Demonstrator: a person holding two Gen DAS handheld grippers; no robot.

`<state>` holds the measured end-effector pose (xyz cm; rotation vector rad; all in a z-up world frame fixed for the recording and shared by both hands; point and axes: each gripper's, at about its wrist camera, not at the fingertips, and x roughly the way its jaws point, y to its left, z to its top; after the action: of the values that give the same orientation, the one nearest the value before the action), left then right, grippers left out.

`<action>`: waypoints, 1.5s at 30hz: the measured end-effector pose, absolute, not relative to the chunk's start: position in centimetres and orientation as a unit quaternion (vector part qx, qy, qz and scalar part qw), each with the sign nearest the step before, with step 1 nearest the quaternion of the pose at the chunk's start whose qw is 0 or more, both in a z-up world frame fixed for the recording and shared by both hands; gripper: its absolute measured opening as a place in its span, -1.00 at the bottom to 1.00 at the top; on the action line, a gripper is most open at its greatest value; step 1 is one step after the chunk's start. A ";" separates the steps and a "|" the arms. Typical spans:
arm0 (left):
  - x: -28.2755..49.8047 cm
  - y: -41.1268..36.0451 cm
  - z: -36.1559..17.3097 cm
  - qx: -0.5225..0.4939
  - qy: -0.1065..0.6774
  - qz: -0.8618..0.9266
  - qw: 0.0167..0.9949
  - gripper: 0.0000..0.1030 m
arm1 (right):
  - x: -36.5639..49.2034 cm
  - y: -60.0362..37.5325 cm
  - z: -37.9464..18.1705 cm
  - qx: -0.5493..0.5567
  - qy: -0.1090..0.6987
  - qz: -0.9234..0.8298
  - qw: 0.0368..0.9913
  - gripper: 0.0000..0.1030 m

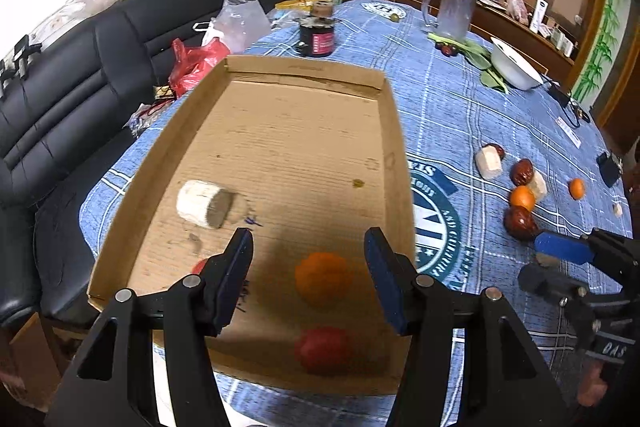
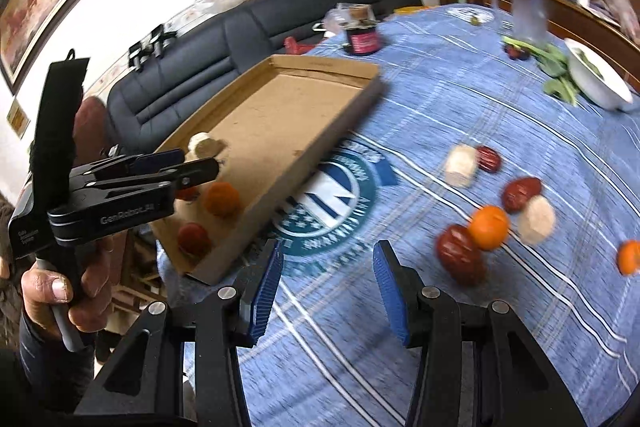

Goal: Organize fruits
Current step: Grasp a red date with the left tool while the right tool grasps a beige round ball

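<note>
A cardboard tray (image 1: pixel 280 67) (image 2: pixel 340 131) lies on the blue tablecloth. It holds a small orange (image 1: pixel 322 279) (image 2: pixel 221 199), a red fruit (image 1: pixel 322 349) (image 2: pixel 193 237) and a pale cut chunk (image 1: pixel 202 203) (image 2: pixel 202 143). My left gripper (image 1: pixel 308 267) is open, hovering above the orange. My right gripper (image 2: pixel 326 287) is open and empty over the cloth, right of the tray. Loose on the cloth to the right lie red dates (image 2: pixel 460 255) (image 1: pixel 520 223), small oranges (image 2: pixel 489 227) (image 1: pixel 522 197) and pale chunks (image 2: pixel 536 219) (image 1: pixel 488 163).
A dark jar (image 1: pixel 317 37), a clear jug (image 1: pixel 454 11), green leaves (image 1: pixel 480 57) and a white bowl (image 1: pixel 516 65) stand at the table's far side. A black sofa (image 1: pixel 80 87) with plastic bags (image 1: pixel 196 61) lies left of the table.
</note>
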<state>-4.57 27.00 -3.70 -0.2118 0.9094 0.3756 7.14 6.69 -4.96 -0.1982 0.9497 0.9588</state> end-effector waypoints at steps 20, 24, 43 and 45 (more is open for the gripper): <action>-1.1 18.3 -3.6 -0.069 0.453 0.091 0.884 0.10 | 10.9 -4.3 -6.4 -0.050 0.459 0.347 0.816 -0.04; 0.0 16.6 -4.0 -0.067 0.460 0.069 0.883 0.10 | 11.2 -5.1 -6.8 -0.048 0.464 0.342 0.816 -0.04; 4.6 12.8 -6.4 -0.092 0.492 -0.013 0.865 0.09 | 10.9 -0.2 -9.7 -0.126 0.463 0.363 0.799 -0.23; 5.2 12.2 -6.8 -0.089 0.498 -0.024 0.862 0.09 | 11.1 -0.8 -9.4 -0.118 0.463 0.368 0.797 -0.41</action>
<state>5.18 12.20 -6.82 -0.1877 1.0449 -0.0494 11.06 -0.75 -9.43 -0.2529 0.9950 0.7910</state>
